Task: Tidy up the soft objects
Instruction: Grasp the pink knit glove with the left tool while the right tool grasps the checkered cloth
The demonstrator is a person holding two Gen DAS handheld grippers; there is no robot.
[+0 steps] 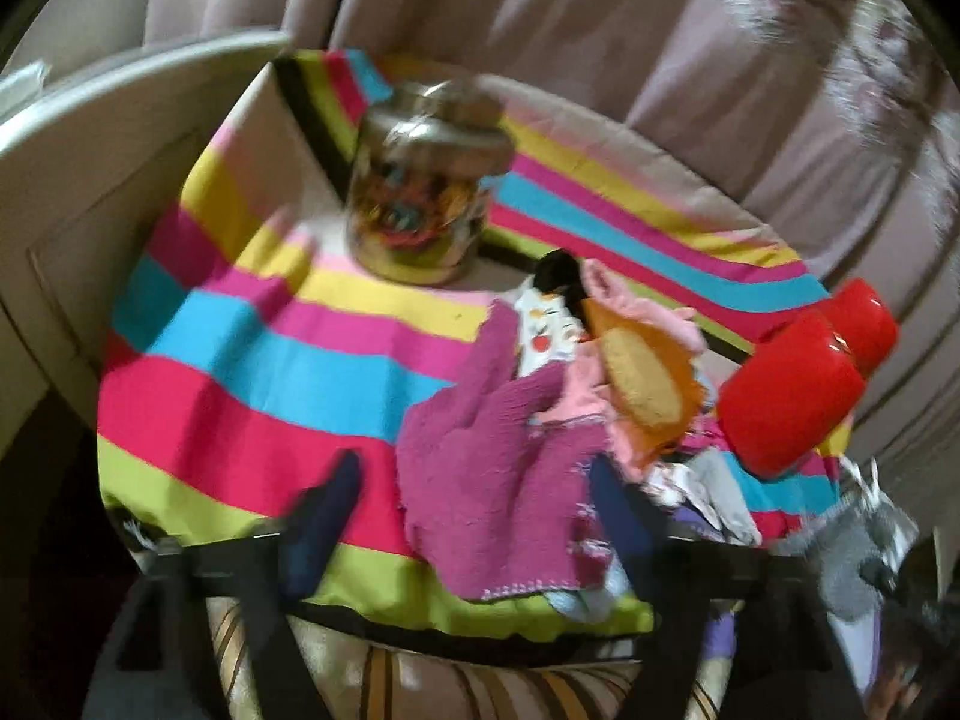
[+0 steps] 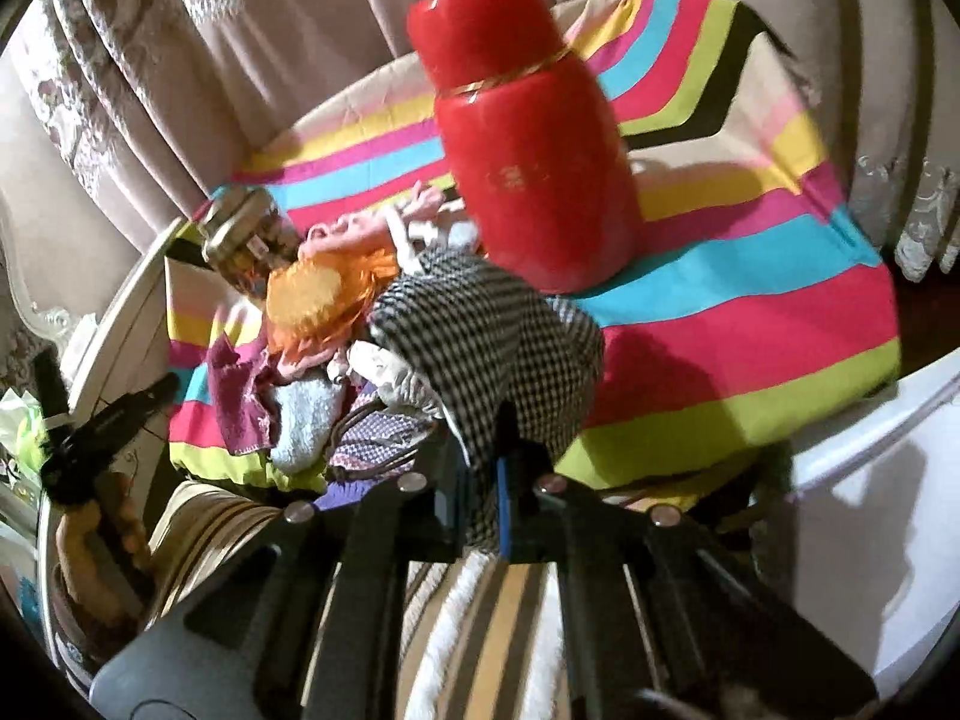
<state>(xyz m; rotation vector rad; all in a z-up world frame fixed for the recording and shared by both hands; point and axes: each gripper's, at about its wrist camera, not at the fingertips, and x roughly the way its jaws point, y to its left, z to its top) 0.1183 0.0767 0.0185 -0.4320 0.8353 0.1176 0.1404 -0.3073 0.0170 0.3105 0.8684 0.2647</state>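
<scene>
A pile of soft cloths lies on a striped tablecloth (image 1: 240, 354). In the left wrist view my left gripper (image 1: 474, 510) is open, its fingers either side of a magenta knitted cloth (image 1: 492, 480) at the table's near edge. An orange and yellow cloth (image 1: 648, 384) and a white printed cloth (image 1: 546, 336) lie behind it. In the right wrist view my right gripper (image 2: 480, 474) is shut on a black-and-white checked cloth (image 2: 492, 336), which drapes up out of the fingers. The orange cloth (image 2: 318, 300) and a grey cloth (image 2: 306, 420) lie to its left.
A red jar (image 2: 528, 150) stands on the cloth behind the pile; it also shows in the left wrist view (image 1: 798, 378). A glass jar with a metal lid (image 1: 420, 192) stands at the back. Curtains (image 1: 600, 30) hang behind. A striped cushion (image 2: 492, 630) lies below the table edge.
</scene>
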